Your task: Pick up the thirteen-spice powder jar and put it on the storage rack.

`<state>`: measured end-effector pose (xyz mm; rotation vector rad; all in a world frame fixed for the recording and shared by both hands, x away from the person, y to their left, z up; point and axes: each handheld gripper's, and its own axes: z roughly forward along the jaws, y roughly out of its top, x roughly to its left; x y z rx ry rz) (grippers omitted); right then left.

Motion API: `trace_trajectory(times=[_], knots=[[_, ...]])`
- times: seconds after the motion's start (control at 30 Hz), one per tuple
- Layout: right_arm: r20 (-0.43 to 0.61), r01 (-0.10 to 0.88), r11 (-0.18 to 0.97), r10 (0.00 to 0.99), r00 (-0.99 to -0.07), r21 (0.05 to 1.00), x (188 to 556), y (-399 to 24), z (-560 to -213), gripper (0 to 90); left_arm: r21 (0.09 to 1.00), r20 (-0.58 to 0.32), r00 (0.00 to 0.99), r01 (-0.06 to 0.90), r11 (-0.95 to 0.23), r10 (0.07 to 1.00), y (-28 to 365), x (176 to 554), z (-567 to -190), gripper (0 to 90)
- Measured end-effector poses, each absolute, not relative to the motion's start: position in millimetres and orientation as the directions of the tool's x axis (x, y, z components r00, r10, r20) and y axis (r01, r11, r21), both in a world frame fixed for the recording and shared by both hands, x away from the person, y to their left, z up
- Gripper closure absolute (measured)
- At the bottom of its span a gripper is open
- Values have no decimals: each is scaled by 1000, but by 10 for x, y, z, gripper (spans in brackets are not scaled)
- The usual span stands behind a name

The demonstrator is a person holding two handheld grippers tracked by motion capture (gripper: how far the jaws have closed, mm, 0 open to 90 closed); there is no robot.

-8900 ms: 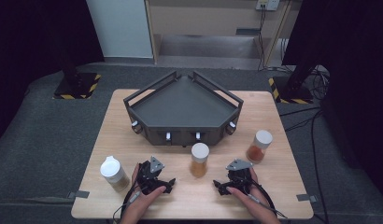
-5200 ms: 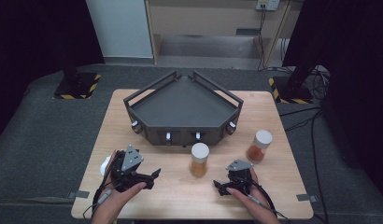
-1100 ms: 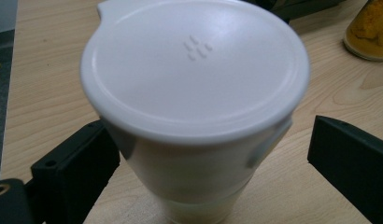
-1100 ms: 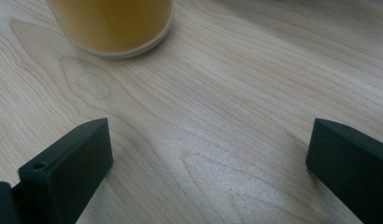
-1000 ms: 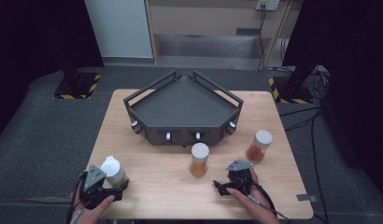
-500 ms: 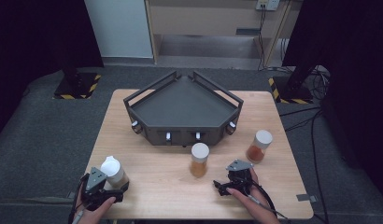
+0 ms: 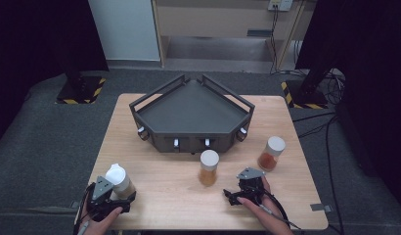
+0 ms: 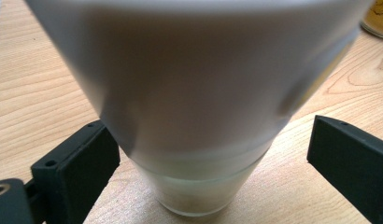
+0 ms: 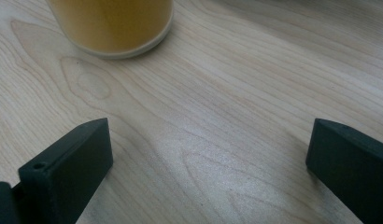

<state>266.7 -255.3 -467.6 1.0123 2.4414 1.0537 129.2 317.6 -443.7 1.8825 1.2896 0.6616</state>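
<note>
The left gripper has its jaws wide apart around the white-capped clear jar near the wooden table's front-left corner, not squeezing yet, while the right gripper rests released.

The white-capped jar stands upright near the front left corner of the wooden table. Its wide white cap sits on a clear glass body whose base rests on the wood, well apart from the two orange jars to its right.
</note>
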Motion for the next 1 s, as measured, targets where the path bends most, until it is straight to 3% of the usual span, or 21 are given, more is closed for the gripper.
trace_trajectory(times=[0.37, 0.5, 0.77, 1.0], knots=[[7, 489, 484, 705, -709, 726, 2667, -2553, -4676, 6, 813, 1, 347, 546, -203, 938, 3176, 1308, -4480, 36], [7, 489, 484, 705, -709, 726, 2667, -2553, -4675, 6, 821, 3, 337, 536, -194, 941, 3170, 1321, -4501, 88], [7, 489, 484, 705, -709, 726, 2667, -2553, -4676, 6, 835, 8, 318, 520, -182, 948, 3161, 1318, -4515, 294], [7, 489, 484, 705, -709, 726, 2667, -2553, -4675, 6, 830, 27, 327, 519, -204, 945, 3131, 1292, -4473, 296]])
